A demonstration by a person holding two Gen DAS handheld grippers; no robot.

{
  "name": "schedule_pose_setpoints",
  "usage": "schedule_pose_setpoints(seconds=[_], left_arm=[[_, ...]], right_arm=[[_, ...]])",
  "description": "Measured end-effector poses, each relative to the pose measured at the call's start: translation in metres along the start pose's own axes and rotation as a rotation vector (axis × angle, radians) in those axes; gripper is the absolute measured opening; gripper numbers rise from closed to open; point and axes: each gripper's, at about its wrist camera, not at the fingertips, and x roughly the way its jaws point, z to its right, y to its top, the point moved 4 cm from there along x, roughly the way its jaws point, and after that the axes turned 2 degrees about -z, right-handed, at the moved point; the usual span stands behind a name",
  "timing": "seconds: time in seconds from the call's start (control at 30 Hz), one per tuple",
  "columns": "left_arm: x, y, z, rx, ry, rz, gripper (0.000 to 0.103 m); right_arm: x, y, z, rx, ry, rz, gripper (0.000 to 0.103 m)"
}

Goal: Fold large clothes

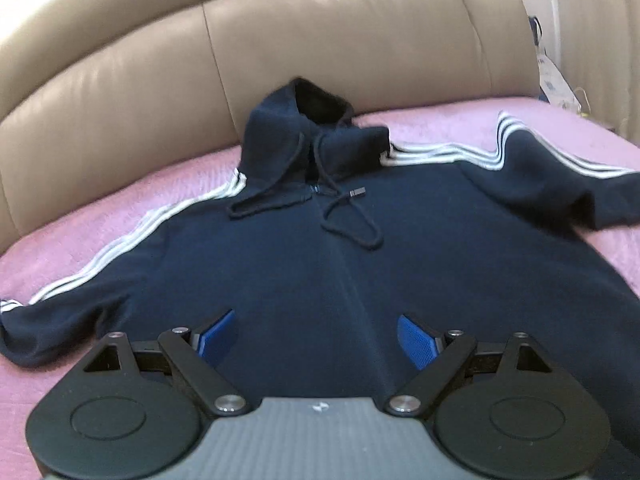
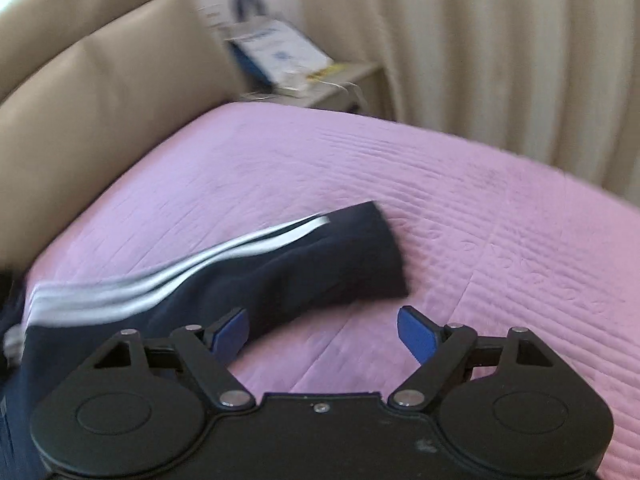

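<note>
A navy hoodie (image 1: 320, 264) with white sleeve stripes lies face up and spread flat on a pink bedspread (image 1: 80, 240). Its hood (image 1: 296, 128) points at the headboard and both sleeves stretch out sideways. My left gripper (image 1: 316, 336) is open and empty, hovering over the lower middle of the hoodie's body. In the right wrist view the hoodie's right sleeve (image 2: 280, 268) lies across the bedspread (image 2: 440, 208), its cuff pointing right. My right gripper (image 2: 324, 332) is open and empty, just in front of that sleeve near the cuff.
A tan padded leather headboard (image 1: 280, 40) curves behind the bed. A bedside table (image 2: 344, 84) with a white and blue bag (image 2: 276, 48) stands beyond the bed's far corner. Cream curtains (image 2: 500, 48) hang behind it.
</note>
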Motion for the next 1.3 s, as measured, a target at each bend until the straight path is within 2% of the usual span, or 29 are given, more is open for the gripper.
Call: schedule_pose_setpoints(seconds=[0.13,0.2,0.23,0.27,0.3,0.37,0.43,0.53,0.63,0.7,0.8,0.87,0.97,1.07,1.2,1.23,1.3], left_arm=[[0.014,-0.005,-0.004,-0.027,-0.039,-0.036,0.089],[0.021,-0.007,-0.005,-0.036,-0.051,-0.058,0.089],[0.025,-0.008,-0.006,-0.043,-0.054,-0.072,0.089],[0.028,-0.008,-0.007,-0.049,-0.055,-0.082,0.089],[0.030,-0.009,-0.009,-0.057,-0.058,-0.088,0.089],[0.032,-0.010,-0.014,-0.078,-0.059,-0.099,0.089],[0.032,-0.009,-0.021,-0.107,-0.057,-0.100,0.088],[0.027,-0.005,-0.036,-0.153,-0.033,-0.087,0.086],[0.019,0.006,-0.059,-0.192,0.032,-0.038,0.085],[0.016,0.012,-0.075,-0.200,0.101,-0.027,0.085],[0.020,0.025,-0.103,-0.197,0.237,-0.104,0.080],[0.020,0.037,-0.126,-0.205,0.260,-0.151,0.079],[0.010,0.050,-0.166,-0.307,0.218,-0.108,0.079],[0.002,0.035,-0.210,-0.458,0.181,-0.041,0.081],[0.009,0.016,-0.258,-0.611,0.134,-0.013,0.078],[0.011,0.014,-0.266,-0.644,0.114,0.001,0.077],[0.011,0.008,-0.277,-0.684,0.083,0.026,0.077]], right_arm=[[0.034,0.019,0.024,0.123,0.012,0.009,0.098],[0.051,0.022,0.028,0.174,0.050,-0.032,0.100],[0.060,0.021,0.027,0.181,0.056,-0.053,0.101],[0.064,0.021,0.022,0.156,0.036,-0.038,0.099],[0.065,0.020,0.014,0.110,0.010,-0.024,0.094],[0.065,0.017,0.001,0.046,-0.030,-0.027,0.029],[0.062,0.016,-0.008,0.035,-0.010,-0.028,0.029],[0.038,0.021,-0.022,-0.021,-0.070,0.063,0.028],[-0.008,0.035,-0.048,-0.089,-0.167,0.211,0.028],[-0.047,0.042,-0.074,-0.120,-0.182,0.316,0.028],[-0.102,0.035,-0.133,-0.184,-0.095,0.401,0.028],[-0.133,0.016,-0.188,-0.262,0.020,0.410,0.028],[-0.167,-0.026,-0.275,-0.391,0.213,0.390,0.028],[-0.190,-0.076,-0.354,-0.487,0.395,0.342,0.028],[-0.199,-0.149,-0.445,-0.592,0.589,0.256,0.028],[-0.197,-0.167,-0.462,-0.613,0.630,0.229,0.029],[-0.192,-0.203,-0.490,-0.656,0.718,0.149,0.041]])
